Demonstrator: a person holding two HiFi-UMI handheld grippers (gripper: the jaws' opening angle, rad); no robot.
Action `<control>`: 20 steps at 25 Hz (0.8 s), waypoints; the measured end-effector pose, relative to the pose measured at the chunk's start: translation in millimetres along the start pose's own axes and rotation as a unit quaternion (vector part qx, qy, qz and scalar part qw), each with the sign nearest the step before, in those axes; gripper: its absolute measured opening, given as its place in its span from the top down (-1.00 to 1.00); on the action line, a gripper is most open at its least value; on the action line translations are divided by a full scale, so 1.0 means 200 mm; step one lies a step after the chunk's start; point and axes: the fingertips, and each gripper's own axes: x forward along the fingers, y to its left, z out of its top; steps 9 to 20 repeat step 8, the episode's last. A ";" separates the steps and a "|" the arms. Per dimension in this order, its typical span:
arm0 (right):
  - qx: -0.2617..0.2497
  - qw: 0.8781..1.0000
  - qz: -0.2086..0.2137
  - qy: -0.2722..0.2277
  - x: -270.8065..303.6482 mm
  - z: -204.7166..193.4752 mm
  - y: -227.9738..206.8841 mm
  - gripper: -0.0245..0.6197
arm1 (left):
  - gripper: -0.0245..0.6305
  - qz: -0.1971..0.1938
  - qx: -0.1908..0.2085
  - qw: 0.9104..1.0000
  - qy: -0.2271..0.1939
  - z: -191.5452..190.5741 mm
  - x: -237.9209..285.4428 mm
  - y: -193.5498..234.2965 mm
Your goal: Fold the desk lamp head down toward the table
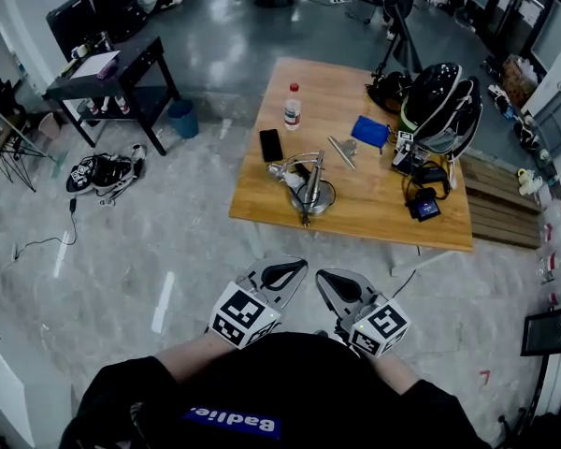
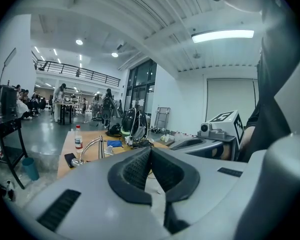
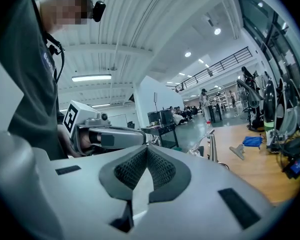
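Observation:
The silver desk lamp (image 1: 310, 187) stands on the near edge of the wooden table (image 1: 374, 204), its round base toward me and its head out to the left. It also shows as a bent metal arm in the left gripper view (image 2: 91, 149) and in the right gripper view (image 3: 210, 145). My left gripper (image 1: 297, 266) and right gripper (image 1: 324, 277) hang side by side close to my body, well short of the table. Both are shut with nothing between the pads (image 2: 135, 169) (image 3: 160, 168). Each points roughly toward the table.
On the table are a water bottle (image 1: 293, 107), a black phone (image 1: 271, 145), a blue cloth (image 1: 369, 131), a helmet (image 1: 439, 101) and a small screen device (image 1: 423, 204). A black side table (image 1: 112, 73), a blue bin (image 1: 181, 118) and floor clutter (image 1: 107, 171) lie left; a wooden pallet (image 1: 500, 204) lies right.

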 end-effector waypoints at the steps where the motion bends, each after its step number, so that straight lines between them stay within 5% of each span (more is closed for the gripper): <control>1: 0.000 1.000 -0.001 0.000 0.00 0.00 0.00 0.91 | 0.90 0.001 0.000 1.000 0.001 0.00 0.00 0.00; 20: 0.002 1.000 -0.001 0.001 -0.01 -0.02 0.00 0.91 | 0.90 0.001 0.002 1.000 0.001 -0.01 0.01 0.00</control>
